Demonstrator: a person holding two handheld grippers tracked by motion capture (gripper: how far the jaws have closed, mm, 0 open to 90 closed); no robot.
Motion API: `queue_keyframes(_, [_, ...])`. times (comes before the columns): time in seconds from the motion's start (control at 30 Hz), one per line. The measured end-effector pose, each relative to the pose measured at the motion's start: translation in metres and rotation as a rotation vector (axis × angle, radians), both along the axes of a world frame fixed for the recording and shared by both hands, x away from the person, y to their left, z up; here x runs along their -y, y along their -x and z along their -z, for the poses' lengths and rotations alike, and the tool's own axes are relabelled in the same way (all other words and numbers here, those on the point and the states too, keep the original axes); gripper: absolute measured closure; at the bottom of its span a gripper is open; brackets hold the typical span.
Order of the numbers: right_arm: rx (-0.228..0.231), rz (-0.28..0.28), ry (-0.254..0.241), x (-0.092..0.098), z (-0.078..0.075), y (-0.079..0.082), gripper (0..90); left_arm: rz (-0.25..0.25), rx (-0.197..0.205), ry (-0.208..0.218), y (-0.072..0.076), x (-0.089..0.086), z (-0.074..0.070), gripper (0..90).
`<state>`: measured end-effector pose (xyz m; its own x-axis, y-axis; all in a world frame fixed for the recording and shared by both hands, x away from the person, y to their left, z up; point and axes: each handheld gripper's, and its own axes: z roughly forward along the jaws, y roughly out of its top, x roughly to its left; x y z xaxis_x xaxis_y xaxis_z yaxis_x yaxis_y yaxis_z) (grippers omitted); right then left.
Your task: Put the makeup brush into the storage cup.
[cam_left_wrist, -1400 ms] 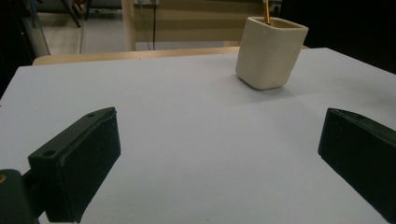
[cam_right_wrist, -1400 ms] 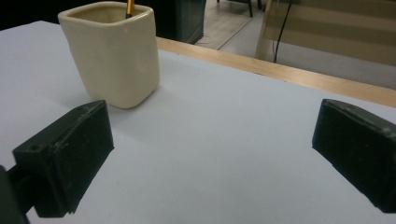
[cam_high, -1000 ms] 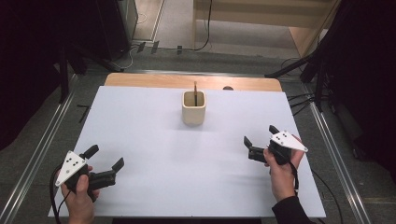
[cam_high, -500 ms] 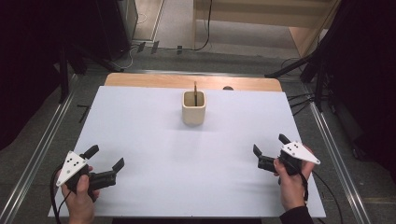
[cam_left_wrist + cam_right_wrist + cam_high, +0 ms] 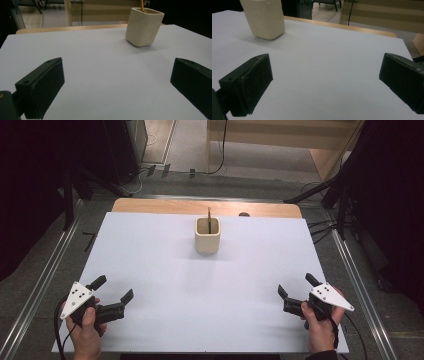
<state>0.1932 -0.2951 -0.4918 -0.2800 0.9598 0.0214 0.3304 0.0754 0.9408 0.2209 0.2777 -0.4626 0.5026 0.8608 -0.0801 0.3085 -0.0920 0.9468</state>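
A white rectangular sheet [image 5: 200, 290] covers most of a light wooden table [image 5: 150, 206], whose bare far edge shows as a strip beyond the sheet. On the far-middle part of the sheet stands a cream-coloured, square-sided cup with rounded corners [image 5: 207, 235], upright, and a thin brown stick [image 5: 209, 213] rises out of its open top, leaning against the far wall. In the left gripper view the same cup [image 5: 144, 26] sits ahead and to the right of the jaws, with the stick's orange-brown shaft [image 5: 141, 4] projecting above its rim. In the right gripper view the cup [image 5: 263, 18] stands ahead and to the left, its top cut off by the frame. The left gripper [image 5: 114, 288] is held low over the near left corner of the sheet, jaws spread wide with nothing between them. The right gripper [image 5: 297, 286] is held near the near right corner, jaws likewise spread wide and empty. Both grippers are well apart from the cup and from each other. Each is grasped by a hand entering from the near edge.
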Motion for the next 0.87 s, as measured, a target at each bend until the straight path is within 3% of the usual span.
queue_keyframes(0.1, [0.004,-0.006,0.02,-0.002,-0.001,0.003,0.0,0.003,0.002,0.003,0.0,0.001,0.0,0.0])
queue_keyframes(0.43, [0.014,0.033,-0.01,0.009,0.0,0.014,0.0,0.004,0.002,0.008,0.0,0.0,-0.001,0.0])
queue_keyframes(0.87, [0.01,0.04,-0.019,0.011,0.001,0.013,0.0,0.006,0.001,0.006,0.0,0.002,0.0,0.0])
